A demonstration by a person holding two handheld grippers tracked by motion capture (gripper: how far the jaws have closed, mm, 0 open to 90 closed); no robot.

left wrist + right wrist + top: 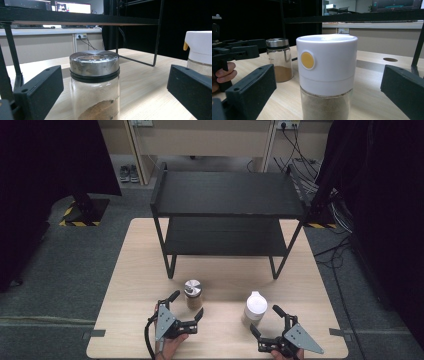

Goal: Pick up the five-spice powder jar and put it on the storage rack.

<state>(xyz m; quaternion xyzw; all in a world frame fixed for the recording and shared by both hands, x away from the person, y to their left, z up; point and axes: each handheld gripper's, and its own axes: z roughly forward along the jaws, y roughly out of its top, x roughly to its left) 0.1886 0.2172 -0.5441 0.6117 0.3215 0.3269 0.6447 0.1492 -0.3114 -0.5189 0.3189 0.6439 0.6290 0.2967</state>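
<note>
Grippers sit at the near edge of the counter (130, 270), both with jaws spread wide and nothing pinched. The left gripper (187, 304) faces a glass jar with a metal lid (193, 293), which stands between its jaws without touching either pad. The right gripper (267, 320) faces a white-capped jar (254, 307) in the same way, jaws apart on either side of it.

From above, the two jars stand near each other in front of a black two-tier shelf (227, 195), both tiers bare. The left gripper view brings out what the high view cannot: brown powder low in the glass jar (94, 82), a black ring under its lid, and a yellow tab on the white-capped jar (200, 52) off to the right. The right gripper view shows a round yellow button on the white cap (327, 65), tan powder beneath it, and farther left the metal-lidded jar (279, 60) with the left gripper (235, 51) and a person's fingers (224, 73) beside it.
</note>
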